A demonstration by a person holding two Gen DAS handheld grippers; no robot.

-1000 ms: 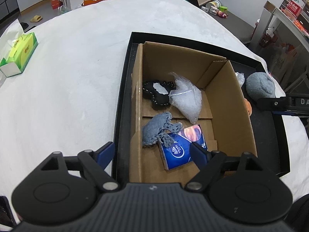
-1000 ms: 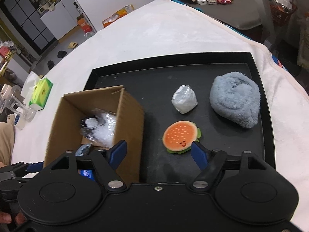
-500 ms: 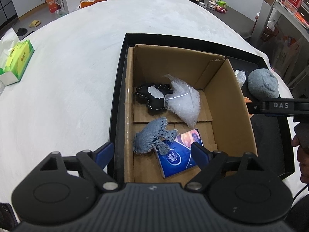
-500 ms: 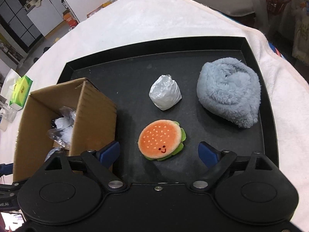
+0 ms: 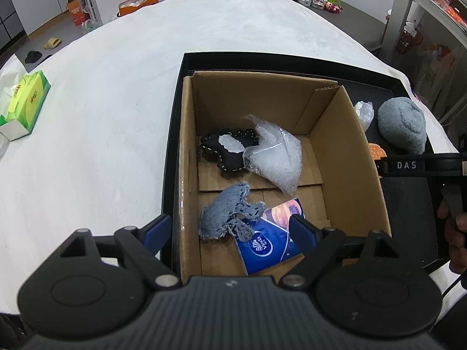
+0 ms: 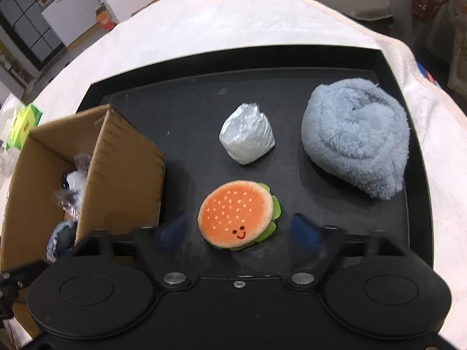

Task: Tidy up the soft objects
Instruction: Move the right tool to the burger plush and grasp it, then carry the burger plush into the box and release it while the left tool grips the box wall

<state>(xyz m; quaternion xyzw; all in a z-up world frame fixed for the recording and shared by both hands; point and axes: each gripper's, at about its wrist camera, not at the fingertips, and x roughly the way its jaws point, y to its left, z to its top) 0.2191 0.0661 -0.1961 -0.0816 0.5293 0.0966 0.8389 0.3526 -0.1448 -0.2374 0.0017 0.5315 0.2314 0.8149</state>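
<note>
A cardboard box (image 5: 353, 157) stands on the left of a black tray (image 6: 181, 110). It holds a black plush (image 5: 224, 151), a bubble-wrap bag (image 5: 277, 157), a denim plush (image 5: 227, 213) and a blue tissue pack (image 5: 268, 245). My left gripper (image 5: 230, 233) is open and empty above the box's near edge. On the tray lie an orange burger plush (image 6: 238, 214), a silver wrapped bundle (image 6: 247, 137) and a fluffy grey-blue plush (image 6: 357, 137). My right gripper (image 6: 238, 232) is open, its fingers either side of the burger plush, just above it.
The tray sits on a white cloth-covered table (image 5: 102, 116). A green tissue box (image 5: 24, 108) lies at the table's far left. The box wall (image 6: 122, 169) stands close to the left of my right gripper. Shelves and clutter are beyond the table.
My right gripper has moved right and down toward the burger plush, which now lies between its fingers. My left gripper has drifted slightly left over the box.
</note>
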